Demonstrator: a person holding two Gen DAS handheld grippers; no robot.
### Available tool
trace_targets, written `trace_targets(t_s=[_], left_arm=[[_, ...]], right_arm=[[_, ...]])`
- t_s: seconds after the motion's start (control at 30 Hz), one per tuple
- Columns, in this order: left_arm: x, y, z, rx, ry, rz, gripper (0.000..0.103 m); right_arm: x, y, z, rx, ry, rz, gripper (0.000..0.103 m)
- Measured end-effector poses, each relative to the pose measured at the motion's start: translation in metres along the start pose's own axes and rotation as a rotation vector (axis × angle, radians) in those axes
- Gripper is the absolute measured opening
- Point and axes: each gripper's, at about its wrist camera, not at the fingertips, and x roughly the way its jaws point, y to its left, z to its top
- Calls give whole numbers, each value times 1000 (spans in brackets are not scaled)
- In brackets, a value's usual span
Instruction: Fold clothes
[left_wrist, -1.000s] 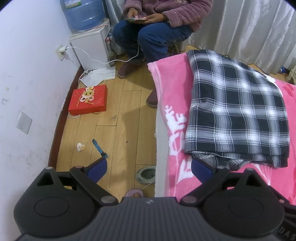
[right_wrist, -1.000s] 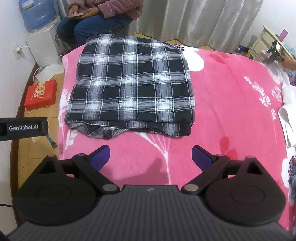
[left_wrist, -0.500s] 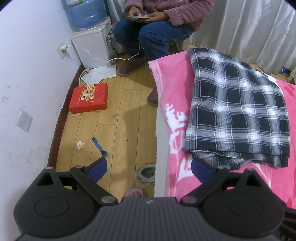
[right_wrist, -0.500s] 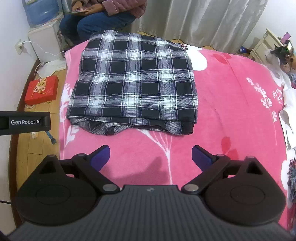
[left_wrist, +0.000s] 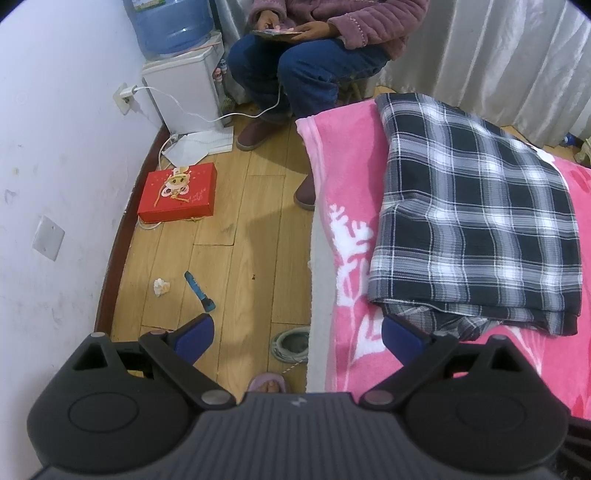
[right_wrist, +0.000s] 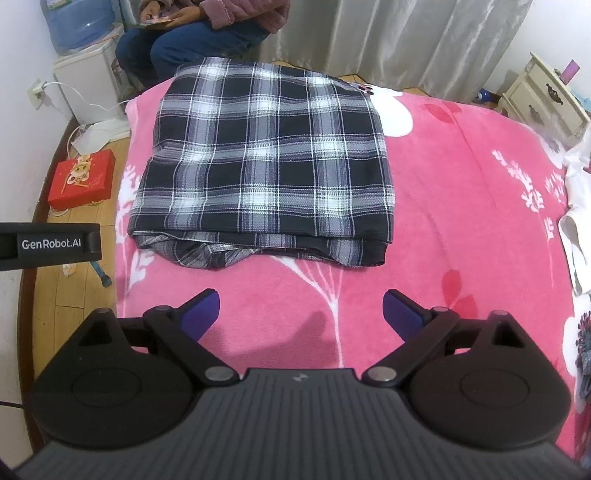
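Garment: a black-and-white plaid shirt (right_wrist: 262, 166) lies folded into a rectangle on the left part of a bed, atop a pink floral blanket (right_wrist: 461, 177), its near edge showing stacked layers and a loose bulge at the near-left corner.
Left gripper: the left gripper (left_wrist: 297, 338) hovers over the bed's left edge, jaws spread wide and empty, the right finger just beside the shirt's near-left corner, likely placed to reach that bulge.
Right gripper: the right gripper (right_wrist: 301, 315) hangs over bare blanket near the shirt's near edge, jaws apart, holding nothing.
Stage: the fold looks largely done; 1 more fold or a tidying tuck may remain.
Bystander: a seated person (left_wrist: 317, 48) holds a flat object at the far left, beside a water dispenser (left_wrist: 181, 74).
Floor: a red box (left_wrist: 177, 192) sits by the wall.
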Motion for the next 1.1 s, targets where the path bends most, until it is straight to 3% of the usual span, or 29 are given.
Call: trace_targets(t_s=[1.1], left_arm=[[7,-4,3,6,15,6,98]], right_arm=[[5,1,3,4,5,3,95]])
